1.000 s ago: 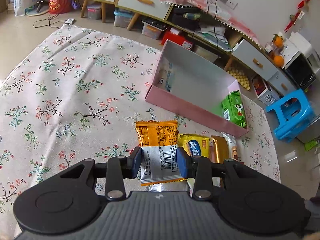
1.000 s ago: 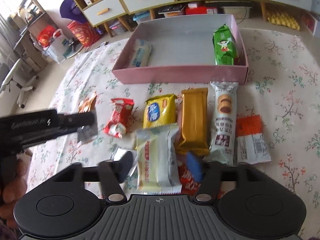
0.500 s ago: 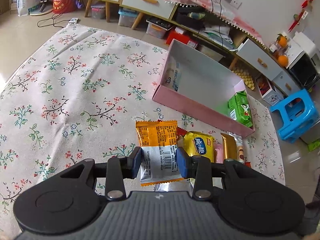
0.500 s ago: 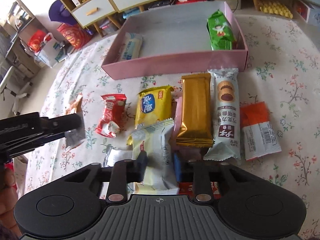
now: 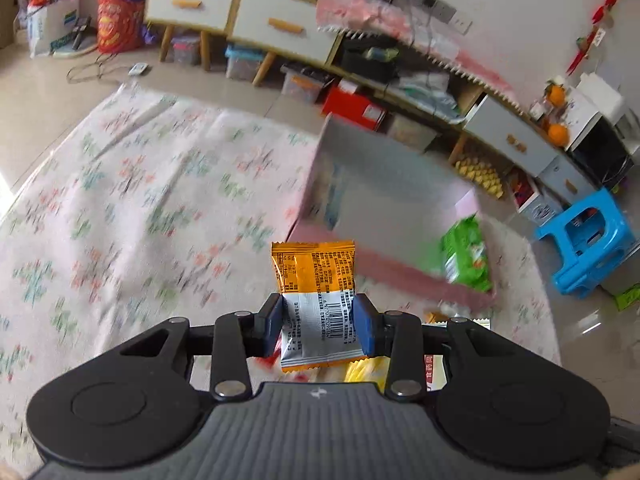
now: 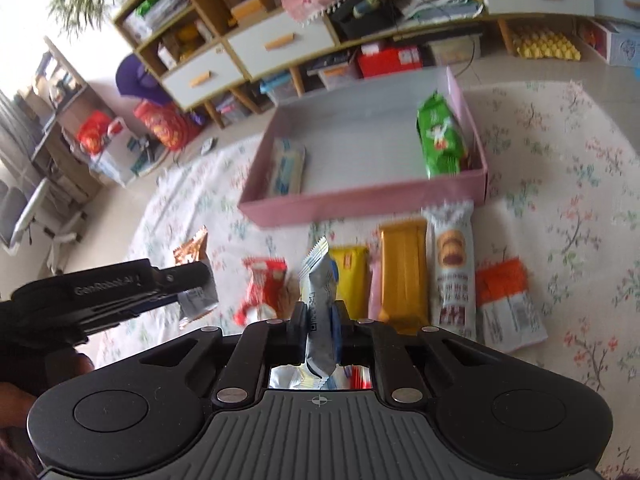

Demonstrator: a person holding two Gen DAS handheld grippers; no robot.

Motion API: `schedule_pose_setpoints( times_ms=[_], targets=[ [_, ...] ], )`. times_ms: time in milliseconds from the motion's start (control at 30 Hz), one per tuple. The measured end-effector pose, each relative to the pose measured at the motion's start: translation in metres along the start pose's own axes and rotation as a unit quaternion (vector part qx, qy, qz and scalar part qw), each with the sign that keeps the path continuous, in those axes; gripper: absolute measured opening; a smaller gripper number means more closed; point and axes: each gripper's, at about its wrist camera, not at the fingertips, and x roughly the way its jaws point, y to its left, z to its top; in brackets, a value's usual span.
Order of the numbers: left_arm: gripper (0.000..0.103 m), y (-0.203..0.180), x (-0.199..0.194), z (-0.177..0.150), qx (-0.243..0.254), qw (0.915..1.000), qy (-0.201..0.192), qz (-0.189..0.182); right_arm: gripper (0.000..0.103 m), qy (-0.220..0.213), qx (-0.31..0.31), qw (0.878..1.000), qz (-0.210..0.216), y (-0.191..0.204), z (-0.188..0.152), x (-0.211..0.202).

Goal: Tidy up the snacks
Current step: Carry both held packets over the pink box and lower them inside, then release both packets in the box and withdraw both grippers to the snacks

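Pinching pale packet [image 6: 320, 312] between fingers [image 6: 299, 330]

Pink box [image 6: 360, 200] is open on top, its middle floor bare: blue-white pkt [image 6: 286, 166] lies at the left end, green pkt [image 6: 440, 136] leans at the right end. Near wall of the box stands btwn the snack row and that bare floor. Row in front is tight (red pkt [image 6: 260, 292], yellow pkt [image 6: 352, 272], gold bar [image 6: 402, 268], biscuit pkt [image 6: 452, 268], orange-white pkt [image 6: 506, 304]), hardly a gap. Left gripper [image 6: 192, 280] blocks the left side. Floral cloth [image 5: 120, 200] left of the box is open.
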Motion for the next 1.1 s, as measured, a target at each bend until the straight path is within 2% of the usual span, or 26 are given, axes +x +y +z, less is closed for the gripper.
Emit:
schedule_pose_setpoints(
  times_ms=[133, 233, 300, 500, 633, 800, 867, 900, 933, 1000, 1100],
  targets=[
    [0.035, -0.019, 0.013, 0.026, 0.013, 0.9990, -0.041, -0.008, 0.012, -0.056, -0.017, 0.998, -0.025, 0.003, 0.035, -0.004],
    [0.035, -0.029, 0.039, 0.044, 0.004, 0.9990, -0.039, -0.021, 0.012, -0.103, -0.040, 0.992, -0.064, 0.004, 0.065, 0.002],
    [0.035, -0.036, 0.059, 0.051, 0.015, 0.9988, -0.041, -0.021, 0.012, -0.117, -0.042, 0.989, -0.086, 0.000, 0.082, 0.013],
    [0.035, -0.037, 0.098, 0.049, 0.033, 0.9987, -0.005, -0.040, 0.012, -0.090, -0.058, 0.985, -0.133, -0.007, 0.100, 0.058],
    [0.035, -0.041, 0.107, 0.047, 0.088, 0.9960, -0.006, -0.015, 0.012, -0.068, -0.073, 0.983, -0.154, -0.016, 0.098, 0.081],
    [0.035, -0.037, 0.110, 0.043, 0.128, 0.9916, 0.008, 0.016, 0.013, -0.049, -0.080, 0.982, -0.163, -0.025, 0.093, 0.093],
    [0.037, -0.037, 0.107, 0.042, 0.141, 0.9897, 0.010, 0.022, 0.017, -0.038, -0.080, 0.983, -0.158, -0.026, 0.091, 0.096],
    [0.041, -0.037, 0.104, 0.042, 0.145, 0.9891, 0.009, 0.026, 0.018, -0.034, -0.079, 0.983, -0.161, -0.027, 0.091, 0.096],
    [0.050, -0.037, 0.100, 0.042, 0.146, 0.9889, 0.008, 0.029, 0.018, -0.032, -0.079, 0.983, -0.160, -0.027, 0.091, 0.095],
    [0.058, -0.037, 0.094, 0.044, 0.142, 0.9894, 0.000, 0.032, 0.020, -0.033, -0.075, 0.984, -0.161, -0.027, 0.091, 0.089],
    [0.057, -0.035, 0.083, 0.046, 0.133, 0.9907, -0.008, 0.026, 0.022, -0.035, -0.077, 0.983, -0.164, -0.029, 0.086, 0.079]
  ],
)
